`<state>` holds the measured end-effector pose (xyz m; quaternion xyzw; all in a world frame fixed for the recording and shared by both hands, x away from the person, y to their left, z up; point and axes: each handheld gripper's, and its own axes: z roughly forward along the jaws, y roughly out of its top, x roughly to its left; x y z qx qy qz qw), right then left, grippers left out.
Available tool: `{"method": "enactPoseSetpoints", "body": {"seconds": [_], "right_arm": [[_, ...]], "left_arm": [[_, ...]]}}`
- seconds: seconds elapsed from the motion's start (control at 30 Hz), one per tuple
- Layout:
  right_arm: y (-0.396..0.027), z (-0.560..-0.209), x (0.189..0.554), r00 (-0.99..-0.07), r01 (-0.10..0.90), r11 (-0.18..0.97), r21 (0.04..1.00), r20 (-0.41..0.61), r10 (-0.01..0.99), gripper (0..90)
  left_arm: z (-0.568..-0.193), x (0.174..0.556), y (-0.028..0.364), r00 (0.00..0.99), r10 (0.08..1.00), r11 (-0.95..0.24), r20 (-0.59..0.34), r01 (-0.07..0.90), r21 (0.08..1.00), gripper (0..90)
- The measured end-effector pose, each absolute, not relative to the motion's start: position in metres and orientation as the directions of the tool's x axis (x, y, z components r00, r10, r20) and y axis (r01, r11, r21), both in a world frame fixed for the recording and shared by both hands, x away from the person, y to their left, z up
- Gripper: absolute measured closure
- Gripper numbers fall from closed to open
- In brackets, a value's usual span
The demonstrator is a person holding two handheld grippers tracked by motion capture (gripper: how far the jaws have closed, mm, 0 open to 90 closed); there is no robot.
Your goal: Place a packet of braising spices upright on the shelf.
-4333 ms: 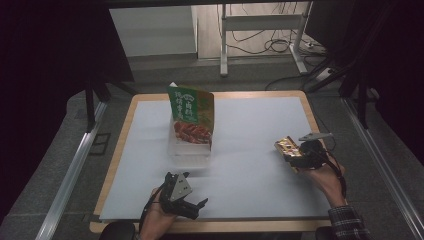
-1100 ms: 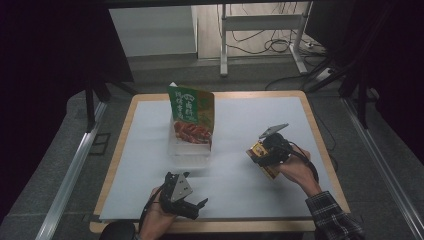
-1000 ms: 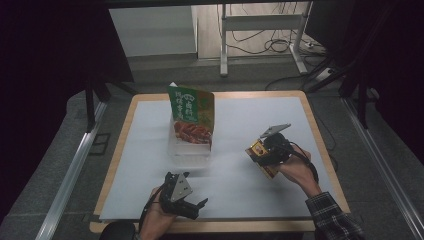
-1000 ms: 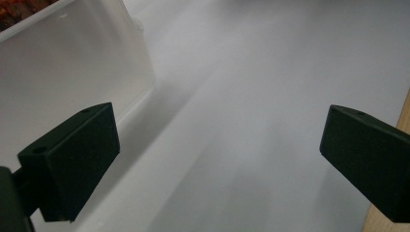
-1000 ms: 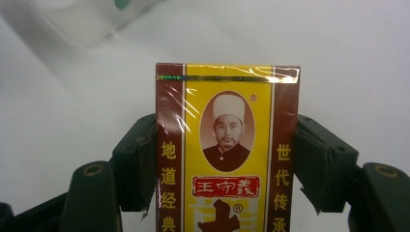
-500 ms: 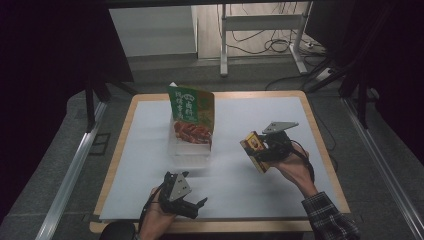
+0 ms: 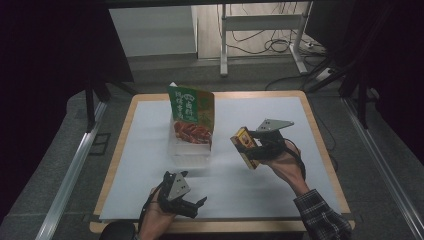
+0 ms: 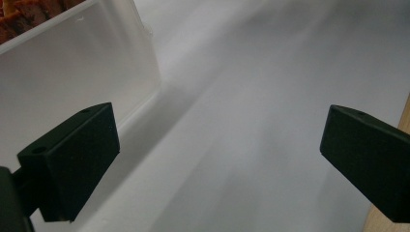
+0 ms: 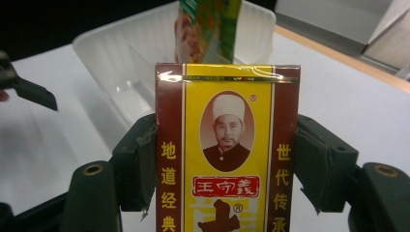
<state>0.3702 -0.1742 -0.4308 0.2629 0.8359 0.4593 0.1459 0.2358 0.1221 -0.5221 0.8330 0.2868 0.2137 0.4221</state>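
A dim room: grey floor point(image 7: 60, 165), metal desk legs point(image 7: 223, 45) and loose cables point(image 7: 270, 42) behind.

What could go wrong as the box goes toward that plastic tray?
The box is pinched only by its narrow sides in the right gripper, so it may twist or slip. The upright green bag already stands in the tray; the box could knock it over. The left gripper, open beside the tray, isn't steadying it.

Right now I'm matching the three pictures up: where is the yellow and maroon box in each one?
High view: the yellow and maroon box sits right of centre, clamped in the right gripper.
Left gripper view: not in it.
Right gripper view: bottom centre, between the fingers.
Shared landmark: the clear plastic tray, also top left in the left gripper view and behind the box in the right gripper view.
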Motion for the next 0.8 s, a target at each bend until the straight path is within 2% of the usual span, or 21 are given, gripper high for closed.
{"method": "enactPoseSetpoints", "body": {"seconds": [0.8], "right_arm": [[-0.135, -0.415, 0.374, -0.842, 0.199, 0.343, 0.918, -0.019, 0.539, 32.4]], "left_arm": [[-0.519, 0.234, 0.125, 0.75, 0.656, -0.444, 0.087, 0.289, 0.848, 0.0]]}}
